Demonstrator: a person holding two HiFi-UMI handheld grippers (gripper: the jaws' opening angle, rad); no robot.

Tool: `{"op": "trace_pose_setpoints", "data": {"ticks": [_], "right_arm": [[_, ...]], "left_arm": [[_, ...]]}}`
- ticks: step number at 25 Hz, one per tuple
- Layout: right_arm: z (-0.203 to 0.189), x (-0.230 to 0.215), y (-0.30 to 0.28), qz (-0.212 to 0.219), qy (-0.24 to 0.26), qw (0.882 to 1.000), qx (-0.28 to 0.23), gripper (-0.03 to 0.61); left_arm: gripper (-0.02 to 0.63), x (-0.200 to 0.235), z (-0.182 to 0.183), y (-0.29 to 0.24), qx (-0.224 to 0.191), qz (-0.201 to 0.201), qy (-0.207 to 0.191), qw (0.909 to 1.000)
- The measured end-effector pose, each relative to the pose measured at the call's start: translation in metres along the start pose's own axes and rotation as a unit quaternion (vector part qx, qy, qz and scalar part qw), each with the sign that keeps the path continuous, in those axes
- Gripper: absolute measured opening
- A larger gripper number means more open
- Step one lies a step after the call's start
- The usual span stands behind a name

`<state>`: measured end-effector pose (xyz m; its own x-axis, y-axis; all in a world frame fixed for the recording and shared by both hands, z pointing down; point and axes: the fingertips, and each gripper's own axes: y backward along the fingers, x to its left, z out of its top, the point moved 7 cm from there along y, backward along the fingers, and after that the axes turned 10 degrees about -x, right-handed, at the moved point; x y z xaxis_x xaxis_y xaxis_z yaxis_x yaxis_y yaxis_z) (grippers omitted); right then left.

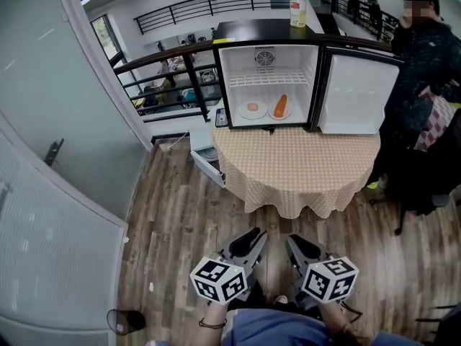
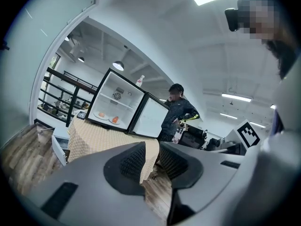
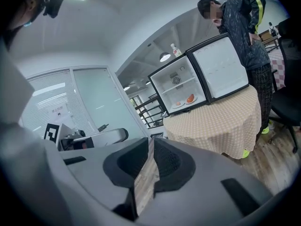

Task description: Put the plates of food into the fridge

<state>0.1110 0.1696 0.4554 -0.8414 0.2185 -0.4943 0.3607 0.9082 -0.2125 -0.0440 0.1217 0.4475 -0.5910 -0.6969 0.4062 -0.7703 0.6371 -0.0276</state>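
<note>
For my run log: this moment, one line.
fridge open | two plates inside | left gripper empty, slightly open | right gripper empty, shut

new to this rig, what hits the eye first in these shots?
The open mini fridge on the round table, centre of the head view, holds a plate of pale round food and a plate with an orange piece on its floor. A person stands by its door at right. The left gripper and right gripper hang empty at the bottom.
</note>
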Motion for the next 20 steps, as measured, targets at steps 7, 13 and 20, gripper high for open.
{"op": "trace_pose_setpoints", "data": {"ticks": [7, 13, 20], "right_arm": [[-0.010, 0.001, 0.042, 0.009, 0.014, 1.000, -0.004, 0.051], [-0.017, 0.003, 0.068, 0.011, 0.026, 1.000, -0.010, 0.046], [-0.027, 0.005, 0.086, 0.011, 0.039, 0.999, -0.006, 0.038]], "left_arm": [[0.103, -0.040, -0.019, 0.024, -0.003, 0.002, -0.009, 1.0000], [0.103, -0.064, -0.029, 0.039, -0.001, -0.004, -0.016, 0.9999], [0.103, -0.080, -0.040, 0.050, 0.006, -0.010, -0.019, 0.9997]]}}
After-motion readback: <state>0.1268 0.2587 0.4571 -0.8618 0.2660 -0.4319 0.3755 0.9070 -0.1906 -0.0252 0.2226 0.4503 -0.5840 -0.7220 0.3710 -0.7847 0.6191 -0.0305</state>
